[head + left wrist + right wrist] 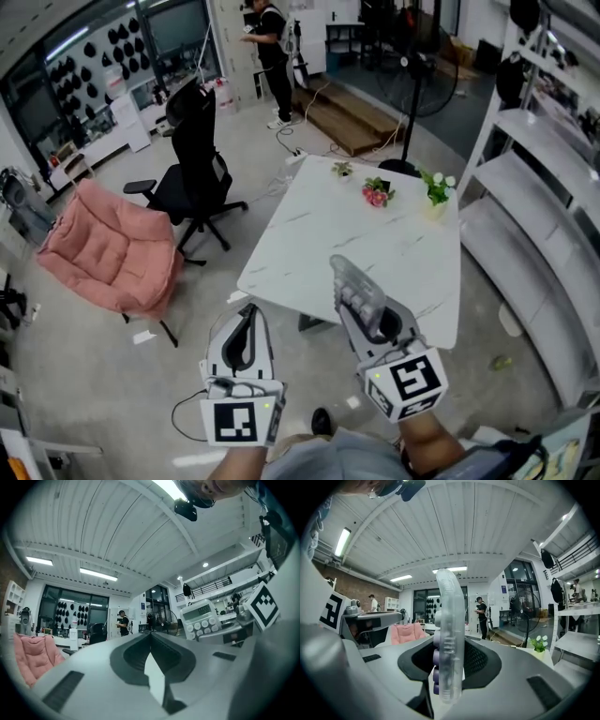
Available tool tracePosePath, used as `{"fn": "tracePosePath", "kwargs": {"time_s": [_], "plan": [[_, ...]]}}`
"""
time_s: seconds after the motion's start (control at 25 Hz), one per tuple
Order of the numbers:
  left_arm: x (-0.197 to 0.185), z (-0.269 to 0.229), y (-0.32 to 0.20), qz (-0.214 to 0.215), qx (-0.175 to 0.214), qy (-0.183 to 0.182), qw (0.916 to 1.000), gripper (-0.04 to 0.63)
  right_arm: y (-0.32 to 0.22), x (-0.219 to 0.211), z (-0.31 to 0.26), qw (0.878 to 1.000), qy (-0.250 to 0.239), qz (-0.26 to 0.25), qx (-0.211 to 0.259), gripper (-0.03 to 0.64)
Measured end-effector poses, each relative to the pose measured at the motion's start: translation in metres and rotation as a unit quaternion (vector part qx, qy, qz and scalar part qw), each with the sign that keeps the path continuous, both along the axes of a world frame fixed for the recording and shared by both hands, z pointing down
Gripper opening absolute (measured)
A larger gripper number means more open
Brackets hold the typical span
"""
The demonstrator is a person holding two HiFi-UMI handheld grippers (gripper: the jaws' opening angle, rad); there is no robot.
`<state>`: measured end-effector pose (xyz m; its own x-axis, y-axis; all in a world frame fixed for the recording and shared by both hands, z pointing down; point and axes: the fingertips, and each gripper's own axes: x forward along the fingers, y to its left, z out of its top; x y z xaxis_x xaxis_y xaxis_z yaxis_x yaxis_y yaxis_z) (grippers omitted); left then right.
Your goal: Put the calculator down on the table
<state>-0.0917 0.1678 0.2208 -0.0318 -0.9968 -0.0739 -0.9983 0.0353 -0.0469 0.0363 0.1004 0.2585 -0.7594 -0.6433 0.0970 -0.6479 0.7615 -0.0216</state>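
Note:
My right gripper (377, 322) is shut on the calculator (357, 292), a clear-cased one with rows of round buttons. It is held in the air on edge, just over the near edge of the white marble table (319, 230). In the right gripper view the calculator (450, 634) stands upright between the jaws of the right gripper (449, 660). The left gripper view shows the calculator (202, 618) face-on at its right. My left gripper (250, 317) hangs off the table's near left corner with its jaws together and nothing in them. The left gripper (150, 635) points level into the room.
On the table's far end stand pink flowers (377, 193), a green plant with white blooms (436, 191) and a small plant (342, 169). A black office chair (194, 169) and a pink seat (112, 246) are at the left. White shelving (534, 220) runs along the right. A person (269, 52) stands far back.

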Motion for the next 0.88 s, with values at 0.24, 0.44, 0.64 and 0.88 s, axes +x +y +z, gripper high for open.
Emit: {"fn": "tracePosePath", "kwargs": {"time_s": [0.24,0.44,0.64,0.88], "plan": [[-0.017,0.005,-0.03,0.014,-0.003,-0.001,0.9999,0.008,-0.028,-0.016,-0.004,1.0,-0.001,0.015,0.007,0.146],[-0.02,0.025,-0.056,0.031,-0.024,0.002,0.9992,0.008,-0.05,-0.017,0.008,0.999,0.003,0.032,-0.006,0.146],[-0.022,0.044,-0.09,0.044,-0.05,0.005,0.9977,0.008,-0.081,-0.019,0.029,0.998,0.01,0.045,-0.03,0.146],[-0.039,0.057,-0.149,0.048,-0.057,-0.001,0.9972,0.008,-0.136,-0.033,0.046,0.998,0.009,0.049,-0.045,0.147]]}}
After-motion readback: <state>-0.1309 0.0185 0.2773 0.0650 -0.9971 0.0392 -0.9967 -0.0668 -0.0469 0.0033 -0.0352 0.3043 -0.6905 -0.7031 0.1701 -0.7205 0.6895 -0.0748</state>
